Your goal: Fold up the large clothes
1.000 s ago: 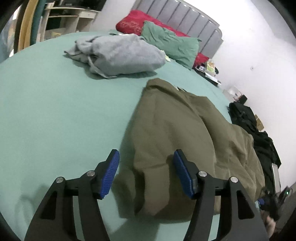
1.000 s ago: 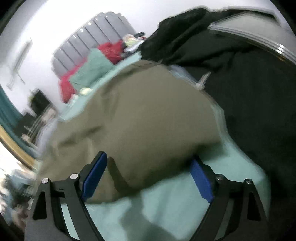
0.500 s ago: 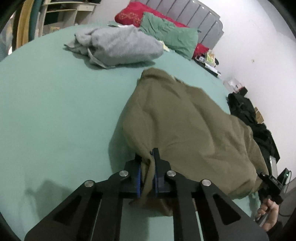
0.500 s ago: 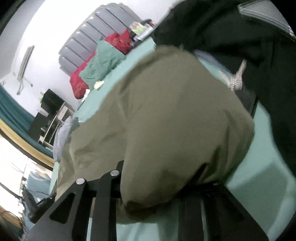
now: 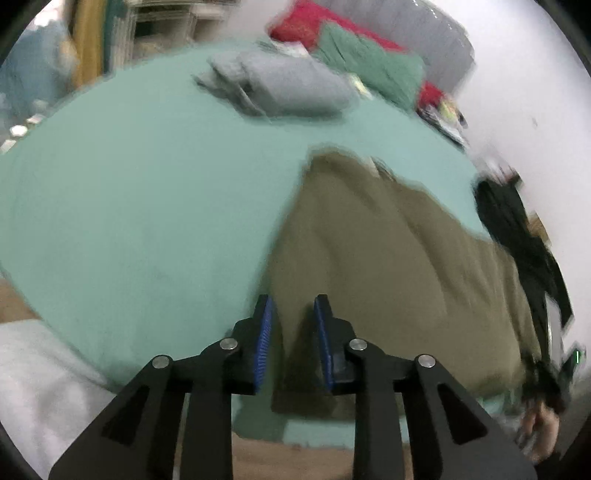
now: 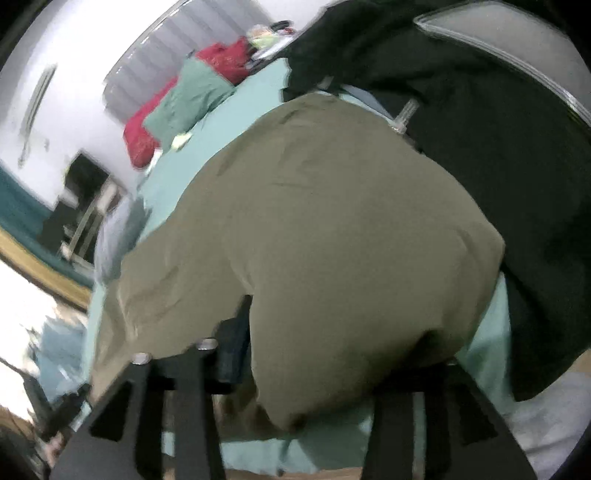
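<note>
A large olive-green garment (image 5: 399, 273) lies spread on the teal bed sheet (image 5: 147, 206). My left gripper (image 5: 291, 332) sits at the garment's near left corner with its blue pads (image 5: 264, 339) a little apart; the cloth edge hangs between them, apparently loose. In the right wrist view the garment (image 6: 332, 221) bulges over my right gripper (image 6: 295, 369) and hides its fingertips, so the grip cannot be seen. The view is blurred by motion.
A grey garment (image 5: 291, 88) lies bundled further up the bed. Green (image 5: 369, 62) and red (image 5: 314, 11) pillows rest against the grey headboard (image 5: 424, 22). Black clothing (image 6: 480, 129) is piled along the bed's right side. The bed's near edge (image 5: 314, 435) and the floor are just below the grippers.
My left gripper, shut on the garment corner half a second ago, has opened slightly and pulled back toward the bed's near edge. The right gripper stays buried under the olive cloth.
</note>
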Action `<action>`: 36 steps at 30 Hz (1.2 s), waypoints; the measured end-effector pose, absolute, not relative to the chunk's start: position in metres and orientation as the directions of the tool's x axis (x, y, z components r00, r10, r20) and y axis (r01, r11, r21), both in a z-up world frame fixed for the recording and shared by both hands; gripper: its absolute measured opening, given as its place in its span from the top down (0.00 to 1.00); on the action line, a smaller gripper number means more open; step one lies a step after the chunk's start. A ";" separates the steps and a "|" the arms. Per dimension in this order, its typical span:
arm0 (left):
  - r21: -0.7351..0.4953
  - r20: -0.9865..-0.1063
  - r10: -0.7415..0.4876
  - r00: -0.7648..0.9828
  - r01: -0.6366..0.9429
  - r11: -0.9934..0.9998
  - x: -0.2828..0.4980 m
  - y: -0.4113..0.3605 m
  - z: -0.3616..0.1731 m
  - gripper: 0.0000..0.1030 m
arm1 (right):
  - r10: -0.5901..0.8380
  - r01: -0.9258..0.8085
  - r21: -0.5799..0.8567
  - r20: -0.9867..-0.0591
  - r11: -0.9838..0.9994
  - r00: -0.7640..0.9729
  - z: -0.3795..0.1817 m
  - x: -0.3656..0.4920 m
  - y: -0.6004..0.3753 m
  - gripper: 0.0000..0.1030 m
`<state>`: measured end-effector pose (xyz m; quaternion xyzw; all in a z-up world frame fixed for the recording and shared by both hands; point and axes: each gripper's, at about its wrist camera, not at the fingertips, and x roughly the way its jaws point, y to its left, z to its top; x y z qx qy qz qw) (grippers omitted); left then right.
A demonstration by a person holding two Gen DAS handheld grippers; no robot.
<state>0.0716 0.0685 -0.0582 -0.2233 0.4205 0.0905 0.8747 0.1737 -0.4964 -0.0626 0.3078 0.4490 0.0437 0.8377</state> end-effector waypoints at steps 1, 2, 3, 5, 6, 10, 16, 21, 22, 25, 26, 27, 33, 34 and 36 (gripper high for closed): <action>-0.319 -0.751 -0.003 0.661 -0.359 0.877 0.071 0.068 -0.046 0.65 | 0.349 0.218 0.570 -0.717 0.793 0.604 -0.065 0.174 -0.502 0.39; -0.334 -0.720 0.006 0.694 -0.353 0.874 0.072 0.064 -0.034 0.52 | 0.351 0.228 0.585 -0.706 0.778 0.615 -0.067 0.176 -0.506 0.35; -0.347 -0.689 -0.005 0.724 -0.325 0.880 0.075 0.055 -0.023 0.45 | 0.359 0.231 0.601 -0.696 0.765 0.622 -0.068 0.179 -0.508 0.34; -0.342 -0.668 -0.058 0.742 -0.236 0.910 0.092 0.029 -0.012 0.40 | 0.384 0.236 0.640 -0.672 0.731 0.633 -0.073 0.188 -0.513 0.29; -0.334 -0.672 -0.098 0.734 -0.182 0.925 0.105 0.011 -0.011 0.40 | 0.391 0.239 0.655 -0.661 0.716 0.640 -0.075 0.190 -0.515 0.27; -0.383 -0.681 -0.251 0.688 -0.043 0.923 0.149 -0.055 -0.026 0.40 | 0.418 0.214 0.710 -0.601 0.671 0.681 -0.077 0.198 -0.519 0.21; -0.408 -0.740 -0.367 0.564 0.057 0.911 0.202 -0.139 -0.077 0.40 | 0.494 0.122 0.804 -0.469 0.582 0.732 -0.080 0.192 -0.529 0.23; -0.291 -0.837 -0.278 0.471 0.046 0.956 0.224 -0.163 -0.131 0.40 | 0.515 0.062 0.812 -0.424 0.580 0.745 -0.073 0.195 -0.526 0.64; -0.276 -0.833 -0.262 0.487 0.045 0.960 0.224 -0.164 -0.135 0.40 | 0.521 0.049 0.816 -0.413 0.576 0.747 -0.071 0.196 -0.523 0.69; -0.198 -0.840 -0.200 0.505 0.057 0.978 0.226 -0.172 -0.137 0.40 | 0.516 -0.003 0.782 -0.408 0.623 0.753 -0.054 0.197 -0.511 0.75; -0.197 -0.838 -0.198 0.509 0.056 0.979 0.225 -0.172 -0.138 0.40 | 0.511 -0.015 0.767 -0.412 0.641 0.754 -0.049 0.198 -0.507 0.76; -0.200 -0.836 -0.201 0.510 0.057 0.978 0.223 -0.174 -0.137 0.40 | 0.504 -0.028 0.748 -0.419 0.663 0.756 -0.042 0.197 -0.503 0.76; -0.223 -0.827 -0.224 0.516 0.064 0.973 0.223 -0.178 -0.139 0.40 | 0.475 -0.095 0.645 -0.445 0.758 0.759 -0.001 0.195 -0.467 0.79; -0.232 -0.828 -0.232 0.510 0.064 0.971 0.221 -0.178 -0.137 0.40 | 0.468 -0.107 0.623 -0.451 0.775 0.760 0.007 0.195 -0.458 0.79; -0.268 -0.833 -0.266 0.484 0.068 0.961 0.220 -0.170 -0.133 0.40 | 0.456 -0.138 0.571 -0.464 0.809 0.760 0.023 0.195 -0.440 0.79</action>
